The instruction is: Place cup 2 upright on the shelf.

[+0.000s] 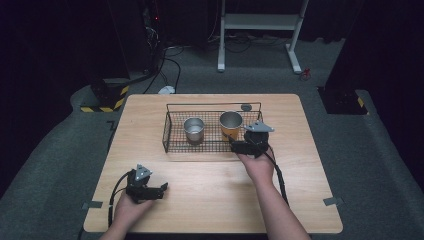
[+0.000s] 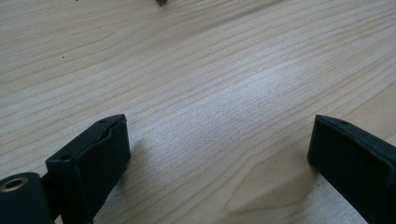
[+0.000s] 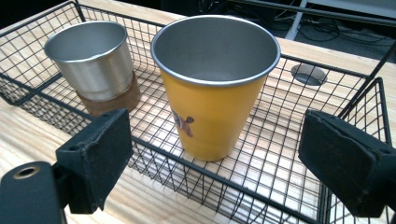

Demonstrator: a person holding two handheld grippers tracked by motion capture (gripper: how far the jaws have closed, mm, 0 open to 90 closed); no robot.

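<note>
High view: right hand (image 1: 259,165) reaching forward, right gripper (image 1: 250,142) at wire basket (image 1: 172,142) front edge; left gripper (image 1: 150,189) low on table (image 1: 210,185).
Left gripper view: jaws spread over bare wood.
Right gripper view: jaws wide apart, flanking upright yellow cup (image 3: 212,102); steel cup (image 3: 93,65) beside.

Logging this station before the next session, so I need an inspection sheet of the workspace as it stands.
Surface: light wooden table, round grommet hole near the far edge.
Job's things: black wire basket holding a steel cup and a yellow cup, both upright and apart.
Clutter: nothing seen.
Grippers: left gripper open over bare wood; right gripper open at the basket's near rim, facing the yellow cup.
Cables: one trails from each gripper; more lie on the floor behind.
Surroundings: grey carpet, white stand legs, hazard-striped base.
</note>
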